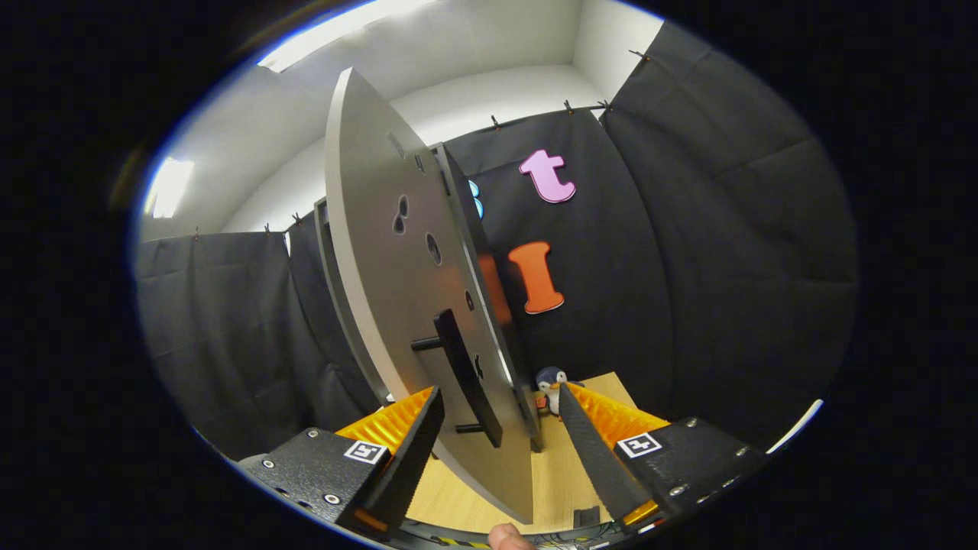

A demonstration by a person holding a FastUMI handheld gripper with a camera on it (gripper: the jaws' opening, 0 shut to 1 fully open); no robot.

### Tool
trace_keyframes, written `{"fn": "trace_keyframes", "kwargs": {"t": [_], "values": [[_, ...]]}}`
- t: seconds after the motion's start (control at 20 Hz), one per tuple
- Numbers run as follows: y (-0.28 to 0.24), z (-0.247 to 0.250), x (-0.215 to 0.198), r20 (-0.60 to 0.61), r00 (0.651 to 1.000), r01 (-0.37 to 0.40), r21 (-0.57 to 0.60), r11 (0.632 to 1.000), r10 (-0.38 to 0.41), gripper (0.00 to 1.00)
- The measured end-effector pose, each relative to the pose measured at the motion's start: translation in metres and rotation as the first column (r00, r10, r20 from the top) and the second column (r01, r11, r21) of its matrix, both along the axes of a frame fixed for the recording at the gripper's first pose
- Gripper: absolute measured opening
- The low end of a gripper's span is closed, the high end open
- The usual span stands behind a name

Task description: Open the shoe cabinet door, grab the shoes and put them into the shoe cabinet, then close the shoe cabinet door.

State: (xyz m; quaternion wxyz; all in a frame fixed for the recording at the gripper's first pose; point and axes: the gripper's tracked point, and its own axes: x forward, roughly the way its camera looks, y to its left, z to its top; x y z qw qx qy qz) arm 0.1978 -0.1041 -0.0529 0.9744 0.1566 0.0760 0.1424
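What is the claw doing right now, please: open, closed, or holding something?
Claw: open, holding nothing; the cabinet door with its handle stands edge-on between the fingers, not pressed by both.

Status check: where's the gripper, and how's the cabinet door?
Gripper open, fingers either side of the black bar handle, not pressing. Grey shoe cabinet door swung ajar. Small penguin toy on the wooden floor beyond.

A smooth, matt grey panel is seen as the cabinet door [397,252], fitted with a matt dark bar handle [467,374]. Light wood grain is shown by the floor board [550,473]. The penguin toy [550,386] looks plush.
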Motion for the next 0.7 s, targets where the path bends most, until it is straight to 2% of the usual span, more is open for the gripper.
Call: {"fn": "trace_keyframes", "kwargs": {"t": [0.4,0.7], "values": [[0.028,0.003,0.003,-0.023,1.000,-0.009,-0.020,1.000,0.009,0.92],[0.092,0.007,-0.003,-0.047,0.997,-0.065,-0.028,0.997,0.063,0.91]]}}
